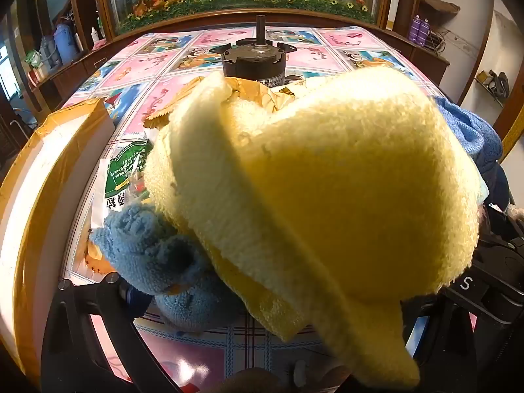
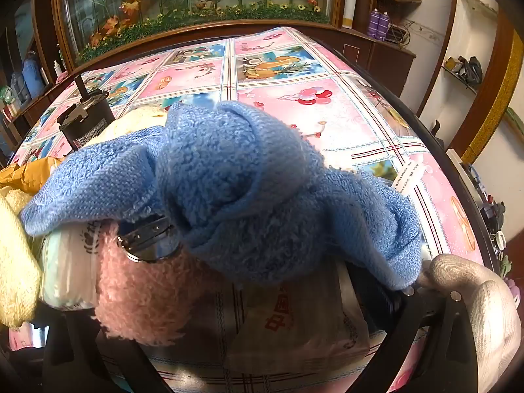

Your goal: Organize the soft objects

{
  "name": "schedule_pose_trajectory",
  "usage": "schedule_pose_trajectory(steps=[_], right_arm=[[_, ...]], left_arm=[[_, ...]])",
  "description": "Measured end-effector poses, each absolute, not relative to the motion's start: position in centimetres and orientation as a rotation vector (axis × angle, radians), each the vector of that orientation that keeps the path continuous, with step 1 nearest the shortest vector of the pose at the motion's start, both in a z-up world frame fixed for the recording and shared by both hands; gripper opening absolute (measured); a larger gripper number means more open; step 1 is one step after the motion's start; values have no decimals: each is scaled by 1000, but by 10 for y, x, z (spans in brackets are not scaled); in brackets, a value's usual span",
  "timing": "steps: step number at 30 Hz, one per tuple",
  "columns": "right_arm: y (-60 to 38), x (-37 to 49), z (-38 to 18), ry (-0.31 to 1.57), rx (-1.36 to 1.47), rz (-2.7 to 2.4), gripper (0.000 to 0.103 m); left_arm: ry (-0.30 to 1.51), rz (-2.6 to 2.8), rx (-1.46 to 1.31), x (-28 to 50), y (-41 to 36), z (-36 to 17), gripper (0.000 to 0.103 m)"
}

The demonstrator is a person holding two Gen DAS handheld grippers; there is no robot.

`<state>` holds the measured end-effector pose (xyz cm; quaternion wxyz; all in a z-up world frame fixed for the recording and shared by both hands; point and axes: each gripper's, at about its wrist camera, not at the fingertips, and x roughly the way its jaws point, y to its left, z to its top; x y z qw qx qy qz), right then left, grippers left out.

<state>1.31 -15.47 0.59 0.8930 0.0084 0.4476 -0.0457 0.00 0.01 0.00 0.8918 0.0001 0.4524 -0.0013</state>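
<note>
In the left wrist view a yellow fluffy towel (image 1: pixel 327 190) fills the middle, draped over my left gripper (image 1: pixel 262 294), whose fingertips are hidden beneath it. A small blue fluffy cloth (image 1: pixel 154 249) lies by its left finger (image 1: pixel 108 294). In the right wrist view a blue towel (image 2: pixel 242 190) is heaped over my right gripper (image 2: pixel 249 278), hiding its tips. Under it lie a pink fluffy item (image 2: pixel 140 294) with a metal clasp (image 2: pixel 147 239), and a white tissue pack (image 2: pixel 68 268). The yellow towel (image 2: pixel 16 262) shows at the left edge.
A black cylindrical motor (image 1: pixel 253 60) stands on the pink patterned tablecloth (image 2: pixel 294 75) behind the towels. A white box with orange tape (image 1: pixel 49 170) sits at left. A green-printed packet (image 1: pixel 121 170) and gold wrapper (image 1: pixel 249 95) lie nearby. A printed plastic bag (image 2: pixel 294 321) lies under the right gripper.
</note>
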Motion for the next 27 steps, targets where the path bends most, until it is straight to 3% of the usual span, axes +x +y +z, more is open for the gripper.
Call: schedule_pose_trajectory(steps=[27], right_arm=[[-157, 13, 7, 930, 27, -109, 103]], left_arm=[[973, -27, 8, -5, -1, 1, 103]])
